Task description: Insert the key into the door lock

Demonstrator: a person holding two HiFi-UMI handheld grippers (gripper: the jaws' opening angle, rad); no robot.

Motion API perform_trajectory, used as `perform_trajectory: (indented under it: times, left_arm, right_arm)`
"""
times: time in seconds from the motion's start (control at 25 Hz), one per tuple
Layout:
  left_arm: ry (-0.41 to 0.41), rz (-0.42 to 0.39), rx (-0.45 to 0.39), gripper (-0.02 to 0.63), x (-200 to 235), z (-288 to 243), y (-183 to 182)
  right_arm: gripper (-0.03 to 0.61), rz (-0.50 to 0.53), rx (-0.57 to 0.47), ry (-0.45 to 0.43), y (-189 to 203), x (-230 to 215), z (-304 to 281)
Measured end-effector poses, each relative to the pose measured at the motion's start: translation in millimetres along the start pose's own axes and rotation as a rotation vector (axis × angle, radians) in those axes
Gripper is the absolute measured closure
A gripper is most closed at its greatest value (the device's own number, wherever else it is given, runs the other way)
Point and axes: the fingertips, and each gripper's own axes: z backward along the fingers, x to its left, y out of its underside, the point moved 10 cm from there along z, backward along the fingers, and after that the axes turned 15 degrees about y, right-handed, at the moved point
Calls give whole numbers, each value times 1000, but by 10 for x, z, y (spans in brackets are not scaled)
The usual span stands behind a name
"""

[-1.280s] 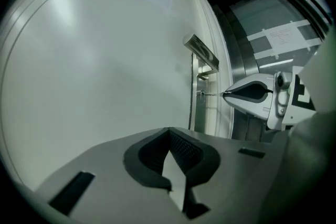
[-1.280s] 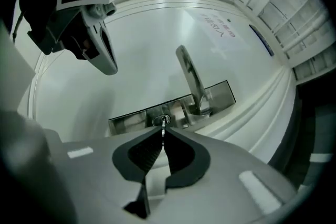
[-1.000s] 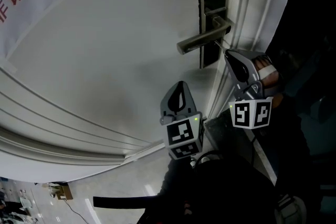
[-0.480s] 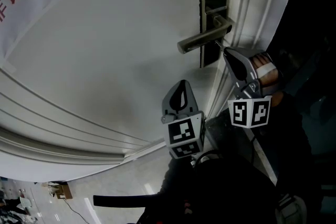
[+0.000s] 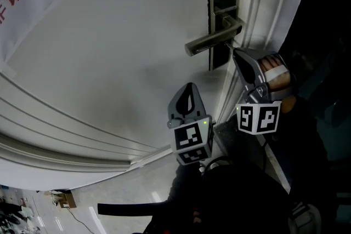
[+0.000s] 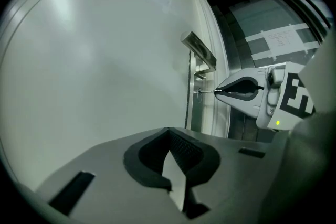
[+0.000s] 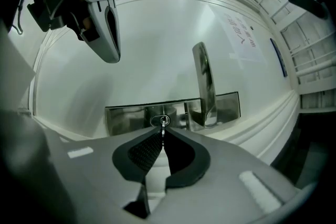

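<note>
Key [image 7: 163,132] is clamped between the closed jaws of the right gripper [image 7: 163,139], with its tip at the keyhole [image 7: 161,121] of the lock plate [image 7: 126,115], left of the handle [image 7: 205,86] in the right gripper view. How deep it sits, I cannot tell. The step in hand seems to be the insertion itself. The next move calls for a straight push along the key (any tilt may jam it). The left gripper [image 6: 169,136] has its jaws together on nothing and hangs near the door [image 6: 105,60].

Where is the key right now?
In the right gripper view, the key is pinched at the tips of the right hand-held gripper, its end at the keyhole, left of the door handle.
</note>
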Motion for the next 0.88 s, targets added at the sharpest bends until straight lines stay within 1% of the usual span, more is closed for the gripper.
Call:
perform_trajectory:
  times: [0.2,0.44,0.64,0.88]
  left_arm:
    - [2,5,0,612,2,-6,-1]
    - [9,13,5,612,9,-28,-1]
    - [23,4,8,612,-2,-34,-23]
    - [22,20,18,612,0,-26,-3]
  right_arm:
    - [566,34,29,1,-70,17,-43]
    - [566,39,29,-8,-73,12,-63]
    - [566,41,29,-8,-78,9,-68]
    - [566,43,26,-12,-75,10,-72]
